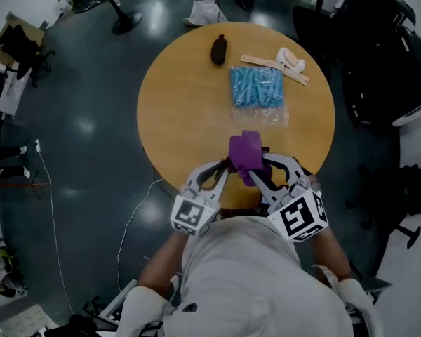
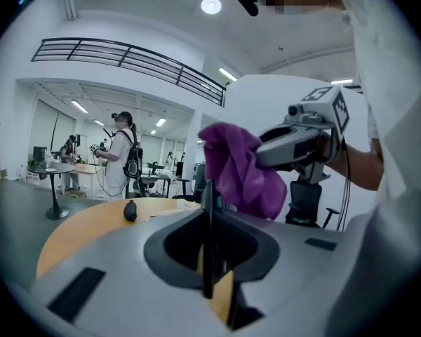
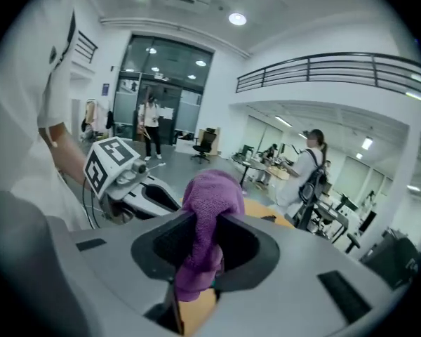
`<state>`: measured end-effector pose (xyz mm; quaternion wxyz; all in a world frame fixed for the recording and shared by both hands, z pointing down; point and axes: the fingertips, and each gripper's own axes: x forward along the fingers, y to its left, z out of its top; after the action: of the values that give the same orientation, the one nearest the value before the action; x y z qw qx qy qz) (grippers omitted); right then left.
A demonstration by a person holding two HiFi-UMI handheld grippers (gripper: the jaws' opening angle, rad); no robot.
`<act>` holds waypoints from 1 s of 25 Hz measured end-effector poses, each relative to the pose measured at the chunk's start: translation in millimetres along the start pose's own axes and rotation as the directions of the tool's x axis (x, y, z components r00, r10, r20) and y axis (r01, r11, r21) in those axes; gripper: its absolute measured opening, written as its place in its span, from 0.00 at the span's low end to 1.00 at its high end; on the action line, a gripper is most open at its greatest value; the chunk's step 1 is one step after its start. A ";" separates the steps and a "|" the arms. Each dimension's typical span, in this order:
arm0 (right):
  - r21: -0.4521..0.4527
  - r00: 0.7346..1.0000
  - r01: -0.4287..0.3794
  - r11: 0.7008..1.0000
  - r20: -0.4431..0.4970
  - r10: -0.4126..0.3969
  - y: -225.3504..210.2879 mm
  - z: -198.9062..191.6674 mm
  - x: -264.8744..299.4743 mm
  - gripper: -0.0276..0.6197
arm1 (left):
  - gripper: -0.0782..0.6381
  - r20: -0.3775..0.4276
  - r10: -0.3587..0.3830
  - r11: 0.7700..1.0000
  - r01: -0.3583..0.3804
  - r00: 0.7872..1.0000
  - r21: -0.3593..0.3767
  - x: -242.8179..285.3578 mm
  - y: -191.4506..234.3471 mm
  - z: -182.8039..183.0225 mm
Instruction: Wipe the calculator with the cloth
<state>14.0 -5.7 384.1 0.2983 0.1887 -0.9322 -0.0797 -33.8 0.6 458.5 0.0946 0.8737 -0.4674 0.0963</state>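
Observation:
Over the near edge of the round wooden table [image 1: 186, 111], both grippers meet at a purple cloth [image 1: 244, 153]. My right gripper [image 1: 258, 173] is shut on the cloth [image 3: 209, 202], which bunches up out of its jaws [image 3: 200, 258]. My left gripper [image 1: 223, 167] is shut on a thin dark slab [image 2: 208, 234] seen edge-on, apparently the calculator. In the left gripper view the cloth [image 2: 238, 170] hangs against the slab's far end, with the right gripper [image 2: 295, 142] behind it. The head view hides the calculator behind the cloth.
On the far half of the table lie a small black object [image 1: 218, 49], a blue packet in clear wrap [image 1: 256, 88], a beige strip [image 1: 274, 67] and a white item [image 1: 291, 60]. Office chairs [image 1: 379, 55] stand to the right. A person [image 2: 119, 156] stands far off.

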 end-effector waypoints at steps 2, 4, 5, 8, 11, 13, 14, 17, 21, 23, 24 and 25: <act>-0.058 0.999 -0.039 0.998 -0.014 0.039 17.1 7.6 11.3 0.20 | 0.17 0.013 -0.037 0.999 0.037 0.999 0.016 -0.6 -12.3 6.8; -0.098 0.998 -0.045 0.994 -0.057 0.040 24.9 3.3 17.2 0.20 | 0.17 0.031 -0.068 0.997 0.067 0.997 0.026 -2.5 -24.3 14.7; -0.103 0.996 -0.045 0.994 -0.078 0.037 25.9 -0.9 17.3 0.20 | 0.17 0.036 -0.076 0.996 0.075 0.996 0.038 -3.5 -27.8 16.3; -0.047 0.991 -0.063 0.997 -0.123 0.057 22.5 -17.8 11.8 0.20 | 0.17 0.053 -0.096 0.988 0.089 0.994 0.124 -9.0 -32.3 20.0; 0.030 0.984 -0.088 0.996 -0.153 0.092 17.0 -40.2 4.7 0.20 | 0.17 0.055 -0.133 0.969 0.118 0.990 0.215 -14.7 -36.6 22.8; 0.064 0.978 -0.103 0.993 -0.178 0.113 17.0 -55.7 1.2 0.20 | 0.17 0.058 -0.154 0.959 0.135 0.986 0.250 -17.6 -38.0 23.1; 0.077 0.974 -0.109 0.991 -0.191 0.122 17.8 -63.4 0.3 0.20 | 0.17 0.057 -0.162 0.956 0.142 0.985 0.258 -19.3 -38.0 22.6; 0.125 0.962 -0.130 0.984 -0.224 0.156 21.9 -85.5 -1.1 0.20 | 0.17 0.023 -0.173 0.947 0.160 0.985 0.278 -24.8 -38.5 18.1; 0.203 0.949 -0.157 0.967 -0.240 0.204 27.5 -112.1 0.5 0.20 | 0.17 -0.011 -0.192 0.929 0.185 0.981 0.320 -28.5 -42.0 14.2; 0.227 0.940 -0.171 0.959 -0.255 0.228 30.2 -126.5 2.9 0.20 | 0.17 -0.030 -0.199 0.925 0.198 0.980 0.325 -29.5 -41.7 9.9; 0.236 0.932 -0.180 0.955 -0.270 0.243 32.2 -135.8 4.1 0.20 | 0.17 -0.050 -0.201 0.923 0.207 0.978 0.324 -30.7 -40.9 5.9; 0.248 0.921 -0.190 0.950 -0.290 0.260 34.6 -147.0 5.2 0.20 | 0.17 -0.070 -0.206 0.920 0.218 0.976 0.326 -32.1 -40.1 2.0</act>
<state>85.7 18.6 514.8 0.4299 0.1211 -0.8904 0.0883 -17.6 47.6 445.3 -0.0362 0.9207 -0.3455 0.1776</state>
